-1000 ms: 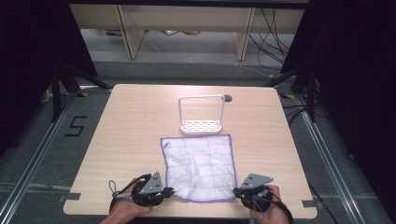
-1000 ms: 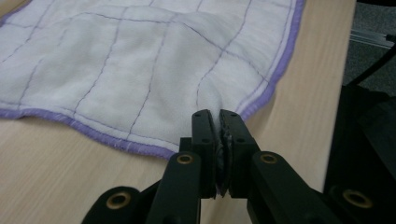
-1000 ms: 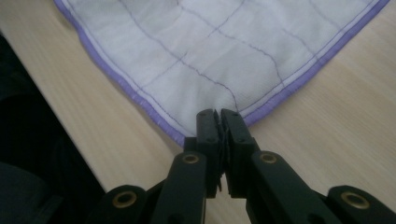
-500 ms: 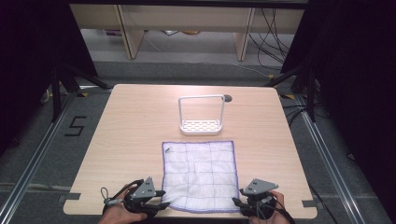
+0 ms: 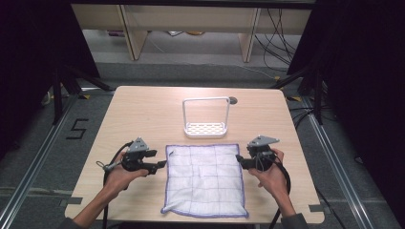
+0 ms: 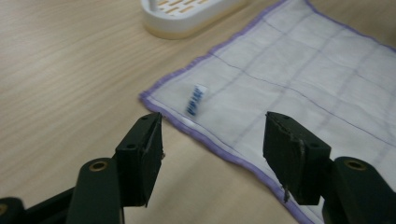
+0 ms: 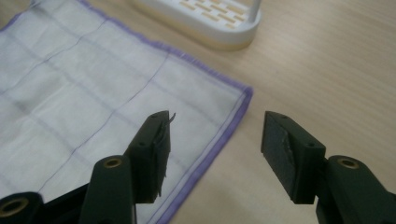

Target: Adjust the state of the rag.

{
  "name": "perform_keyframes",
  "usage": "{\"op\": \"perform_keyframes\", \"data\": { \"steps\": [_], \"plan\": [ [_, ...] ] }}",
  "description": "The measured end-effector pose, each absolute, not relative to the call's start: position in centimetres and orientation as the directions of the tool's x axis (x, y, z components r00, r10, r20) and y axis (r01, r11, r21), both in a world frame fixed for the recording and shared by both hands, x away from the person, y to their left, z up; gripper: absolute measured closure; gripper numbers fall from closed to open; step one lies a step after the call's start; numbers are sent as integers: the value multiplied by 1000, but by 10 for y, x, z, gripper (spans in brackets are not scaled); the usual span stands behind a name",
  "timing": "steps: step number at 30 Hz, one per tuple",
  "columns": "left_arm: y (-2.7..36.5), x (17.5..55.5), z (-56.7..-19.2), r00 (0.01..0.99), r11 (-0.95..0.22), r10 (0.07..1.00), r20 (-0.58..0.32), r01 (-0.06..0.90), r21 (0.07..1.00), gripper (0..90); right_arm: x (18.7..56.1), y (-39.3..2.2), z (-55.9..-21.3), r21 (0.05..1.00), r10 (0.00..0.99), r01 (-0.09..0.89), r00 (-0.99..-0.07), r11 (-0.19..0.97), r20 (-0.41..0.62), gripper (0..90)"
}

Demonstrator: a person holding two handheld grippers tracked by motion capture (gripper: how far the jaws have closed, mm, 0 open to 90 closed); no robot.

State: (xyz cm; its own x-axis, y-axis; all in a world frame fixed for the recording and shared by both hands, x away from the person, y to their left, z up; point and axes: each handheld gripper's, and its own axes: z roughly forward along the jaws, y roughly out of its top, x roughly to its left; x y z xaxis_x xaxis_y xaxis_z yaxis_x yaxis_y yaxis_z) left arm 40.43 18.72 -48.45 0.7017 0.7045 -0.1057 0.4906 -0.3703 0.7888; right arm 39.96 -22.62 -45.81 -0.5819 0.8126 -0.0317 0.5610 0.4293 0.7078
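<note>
A white cloth (image 5: 205, 179) with purple grid lines and a purple hem lies flat on the wooden table (image 5: 143, 114). My left gripper (image 5: 160, 165) sits at the cloth's left edge near its far corner, pointing right. My right gripper (image 5: 240, 162) faces it from the right edge. Both have just been opening and stand open, holding nothing. In the left gripper view, the gripper (image 6: 212, 154) is above the hem, with the cloth (image 6: 289, 79) and its small tag (image 6: 196, 99) beyond. In the right gripper view, the gripper (image 7: 215, 149) straddles the cloth's (image 7: 93, 93) corner without touching it.
A white slotted rack (image 5: 205, 128) with a tall wire handle stands just beyond the cloth; it is also close ahead as the rack (image 6: 187, 14) and the rack (image 7: 210, 18). A small dark hole (image 5: 232, 100) marks the table behind it. Bare wood lies on either side.
Both grippers were shut at the cloth's near corners by the table's front edge. They have opened, let go, and moved away from the person to the cloth's far corners. The cloth lies flatter.
</note>
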Motion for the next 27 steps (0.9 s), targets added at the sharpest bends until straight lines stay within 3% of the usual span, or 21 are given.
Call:
{"op": "perform_keyframes", "data": {
  "steps": [4,16,27],
  "plan": [
    [181,424,-487,680,-385,730,-65,488,783,395,423,-227,-457,702,822,576,-570,418,-22,431],
    [163,457,-497,652,-377,752,-93,543,751,369,453,-218,-475,665,827,615,-562,423,-7,441],
    [150,460,-506,667,-444,743,-45,543,713,359,464,-211,-474,661,815,600,-578,451,-31,455]
  ]
}}
